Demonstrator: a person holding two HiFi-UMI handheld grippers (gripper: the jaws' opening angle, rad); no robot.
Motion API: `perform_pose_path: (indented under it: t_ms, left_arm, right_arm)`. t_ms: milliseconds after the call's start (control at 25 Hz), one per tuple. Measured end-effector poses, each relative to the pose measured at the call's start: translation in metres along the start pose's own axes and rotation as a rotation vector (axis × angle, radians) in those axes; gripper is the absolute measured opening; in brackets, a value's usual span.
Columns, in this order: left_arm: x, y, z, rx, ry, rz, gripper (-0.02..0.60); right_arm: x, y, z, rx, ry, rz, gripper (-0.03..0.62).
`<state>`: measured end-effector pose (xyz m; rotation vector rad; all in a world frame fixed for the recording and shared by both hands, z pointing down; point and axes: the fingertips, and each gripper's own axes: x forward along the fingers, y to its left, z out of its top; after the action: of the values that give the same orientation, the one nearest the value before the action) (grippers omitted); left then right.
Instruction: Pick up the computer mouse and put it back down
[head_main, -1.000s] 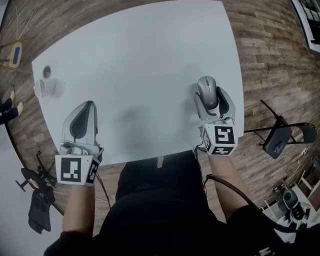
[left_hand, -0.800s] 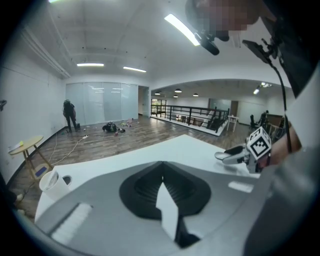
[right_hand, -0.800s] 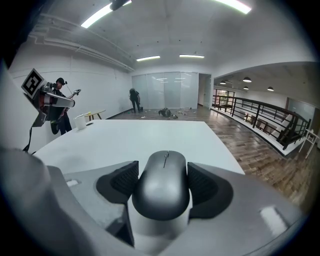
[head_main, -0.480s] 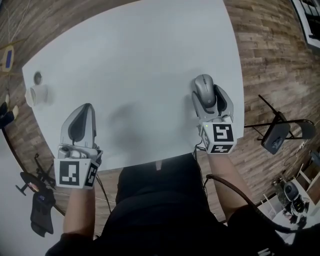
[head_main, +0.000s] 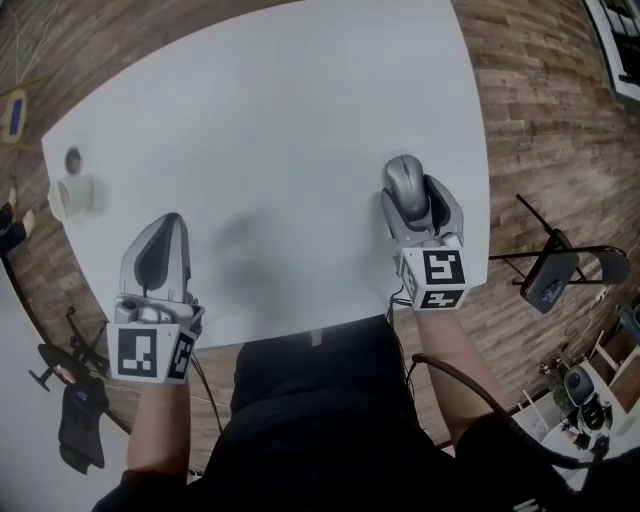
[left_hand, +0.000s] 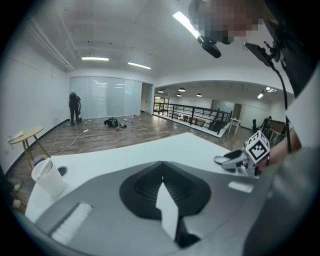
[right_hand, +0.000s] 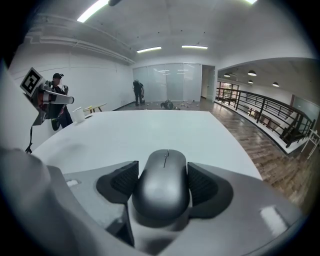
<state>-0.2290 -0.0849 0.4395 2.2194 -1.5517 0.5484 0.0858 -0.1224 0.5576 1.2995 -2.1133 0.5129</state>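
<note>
Right gripper (head_main: 413, 198) clamped on a grey computer mouse (right_hand: 161, 187) near the right edge of a white table (head_main: 280, 110); the left gripper (head_main: 165, 235) is closed and empty.
Both of the person's forearms reach forward from the table's near edge, the grippers angled down toward its top and their marker cubes facing up. The right gripper view shows both dark ribbed pads touching the sides of the mouse, whose nose points away over the table; whether it rests on the table or is lifted I cannot tell. The left gripper view shows its pads meeting at the tips with nothing between them. Only the head view shows the folding chair (head_main: 550, 275) on the wood floor beside the table's right edge. The gripper views alone show a distant standing person (right_hand: 137, 92) beyond the table's far side. A white cup (head_main: 70, 195) stands at the table's left edge.
</note>
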Motion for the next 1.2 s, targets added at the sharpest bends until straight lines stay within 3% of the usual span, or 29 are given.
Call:
perform_pose_path:
  t_ms: [960,1200]
  left_arm:
    - [-0.006,-0.004,-0.004,0.007,-0.008,0.03,0.005]
    - [-0.013,-0.004,0.002,0.016,-0.03,0.041,0.005]
  right_arm:
    - [0.007,0.001,-0.005,-0.033,0.037,0.012,0.314]
    - [0.004,-0.005,0.0,-0.038,0.008,0.004,0.345]
